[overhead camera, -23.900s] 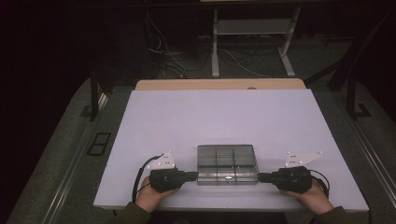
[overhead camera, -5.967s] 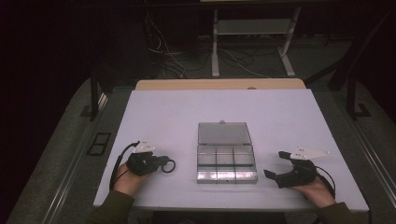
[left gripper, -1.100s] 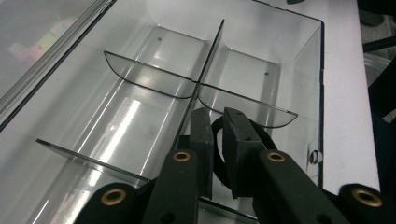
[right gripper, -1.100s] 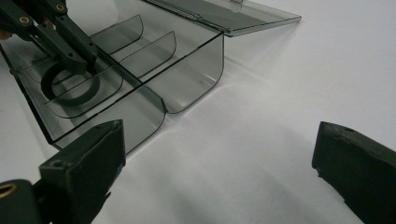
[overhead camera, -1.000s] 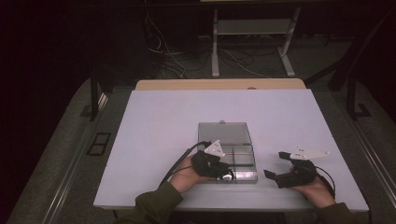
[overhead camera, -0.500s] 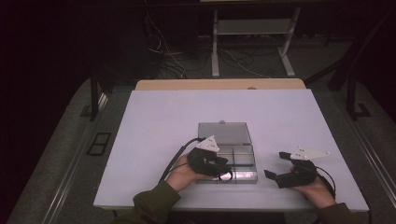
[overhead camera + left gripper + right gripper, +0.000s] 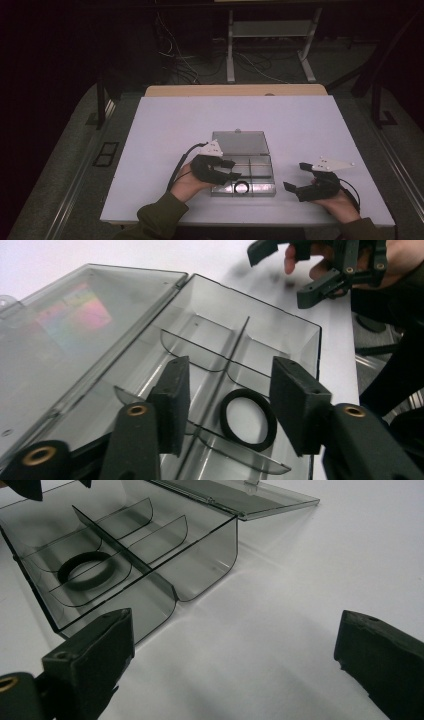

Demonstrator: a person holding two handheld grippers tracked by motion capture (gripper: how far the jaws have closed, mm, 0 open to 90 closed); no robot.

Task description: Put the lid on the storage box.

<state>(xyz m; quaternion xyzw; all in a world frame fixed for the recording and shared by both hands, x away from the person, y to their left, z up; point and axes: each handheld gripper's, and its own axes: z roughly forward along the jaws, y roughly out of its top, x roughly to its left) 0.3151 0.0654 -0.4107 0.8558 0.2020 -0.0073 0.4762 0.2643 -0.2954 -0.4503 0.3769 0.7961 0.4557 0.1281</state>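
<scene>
A clear grey compartment box (image 7: 272, 172) lies open near the table's front, its lid (image 7: 240, 142) folded flat on the far side. A black ring (image 7: 235, 188) lies flat in a front compartment. My left gripper (image 7: 236, 170) hovers over the box's left part. Its jaws have just been opening and stand open above the ring (image 7: 247, 444), not touching it. My right gripper (image 7: 294, 176) rests to the right of the box, jaws wide open with nothing between them. From the right gripper (image 7: 232, 630) I see the ring (image 7: 87, 556) through the box's wall (image 7: 210, 565).
The white table (image 7: 300, 125) stretches bare behind and to both sides of the box. Its front edge runs just below both hands. A cable trails from each gripper. Dark floor, cables and a stand lie beyond the far edge.
The left gripper has drawn back to the left and slightly up, and its jaws stand wider. The ring now lies free in the front compartment. The right gripper has kept still.
</scene>
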